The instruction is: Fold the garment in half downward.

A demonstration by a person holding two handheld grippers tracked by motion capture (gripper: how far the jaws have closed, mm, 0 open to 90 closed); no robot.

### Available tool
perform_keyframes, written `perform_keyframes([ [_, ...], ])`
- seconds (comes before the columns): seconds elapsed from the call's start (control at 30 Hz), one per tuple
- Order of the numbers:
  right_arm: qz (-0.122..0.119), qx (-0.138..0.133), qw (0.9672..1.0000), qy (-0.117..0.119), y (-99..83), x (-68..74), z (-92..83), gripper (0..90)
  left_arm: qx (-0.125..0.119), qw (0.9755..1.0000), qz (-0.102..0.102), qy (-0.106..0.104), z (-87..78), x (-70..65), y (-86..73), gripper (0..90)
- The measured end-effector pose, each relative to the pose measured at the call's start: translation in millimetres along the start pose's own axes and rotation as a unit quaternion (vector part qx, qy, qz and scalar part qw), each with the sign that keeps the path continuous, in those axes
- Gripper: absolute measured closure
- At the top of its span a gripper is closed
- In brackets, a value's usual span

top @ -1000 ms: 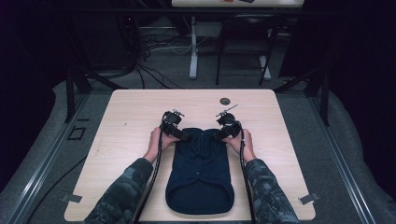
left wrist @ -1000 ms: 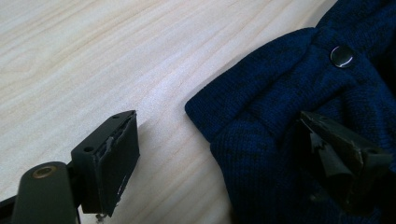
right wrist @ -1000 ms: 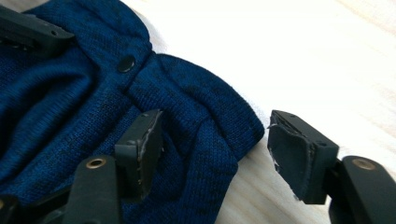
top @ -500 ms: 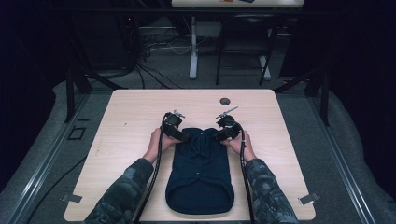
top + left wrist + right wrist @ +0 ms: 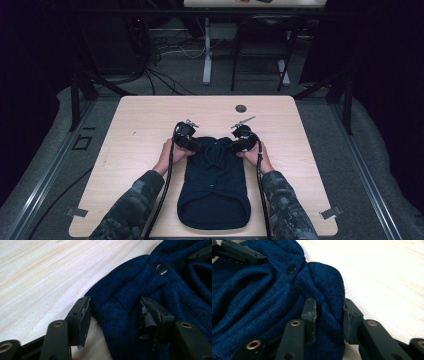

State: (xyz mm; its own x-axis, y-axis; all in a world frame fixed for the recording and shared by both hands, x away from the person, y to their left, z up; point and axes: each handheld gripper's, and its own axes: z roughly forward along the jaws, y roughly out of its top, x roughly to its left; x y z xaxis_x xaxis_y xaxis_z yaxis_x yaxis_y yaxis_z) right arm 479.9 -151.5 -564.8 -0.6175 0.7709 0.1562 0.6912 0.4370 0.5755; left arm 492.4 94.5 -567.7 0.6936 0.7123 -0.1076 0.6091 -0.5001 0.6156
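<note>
The dark blue knitted garment (image 5: pixel 215 187) lies on the near half of the worktop (image 5: pixel 140 125), running lengthwise from the near edge toward the middle, with its far end bunched into folds between your two hands. Its rounded near end sits close to the worktop's front edge. In the left tool view a dark snap button (image 5: pixel 162 269) shows on the knit beyond the jaws, and the right tool view shows a snap (image 5: pixel 291 268) on a fold as well.

Your left tool (image 5: pixel 113 315) is at the garment's far left corner; its jaws stand fairly wide, one on the bare wood just beside the fabric edge and the other over the knit, with a ridge of cloth between them but not pinched. Your right tool (image 5: pixel 328 315) is at the far right corner, jaws narrower, straddling a raised fold of the knit that fills the gap between the pads.

A small dark round grommet (image 5: pixel 241 108) sits in the worktop near its far edge, well apart from the garment.
</note>
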Motion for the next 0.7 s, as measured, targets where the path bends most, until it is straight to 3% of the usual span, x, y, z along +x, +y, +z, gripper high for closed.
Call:
perform_keyframes([
  [0.17,0.0,-0.014,0.9999,-0.002,-4.0,-0.2,-0.3,68.7,-0.01,0.9999,0.0,-0.007,-1.0,-1.6,-3.1,51.9],
  [0.27,0.002,-0.02,0.9998,0.001,-6.5,-1.2,-0.9,68.8,-0.02,0.9996,-0.006,-0.018,-1.4,-1.6,-6.0,61.5],
  [0.43,0.007,-0.036,0.9993,0.008,-10.6,-3.2,-0.9,68.8,-0.032,0.9987,-0.012,-0.038,-1.4,1.7,-9.6,66.1],
  [0.5,0.006,-0.035,0.9993,0.007,-10.5,-3.0,-1.0,68.8,-0.03,0.9989,-0.008,-0.036,-1.4,0.9,-9.2,67.1],
  [0.53,0.002,-0.031,0.9995,0.007,-9.4,-3.3,-1.0,68.0,-0.028,0.9991,-0.003,-0.033,-1.5,0.1,-8.4,67.2],
  [0.6,-0.001,0.001,0.9999,0.014,-2.6,-4.1,-2.7,61.2,-0.023,0.9993,0.009,-0.028,-1.4,-1.6,-7.1,67.6],
  [0.7,0.008,0.008,0.9997,0.021,-0.2,-5.8,-2.7,56.6,-0.022,0.9993,0.013,-0.026,-0.9,-1.8,-6.3,67.7],
])
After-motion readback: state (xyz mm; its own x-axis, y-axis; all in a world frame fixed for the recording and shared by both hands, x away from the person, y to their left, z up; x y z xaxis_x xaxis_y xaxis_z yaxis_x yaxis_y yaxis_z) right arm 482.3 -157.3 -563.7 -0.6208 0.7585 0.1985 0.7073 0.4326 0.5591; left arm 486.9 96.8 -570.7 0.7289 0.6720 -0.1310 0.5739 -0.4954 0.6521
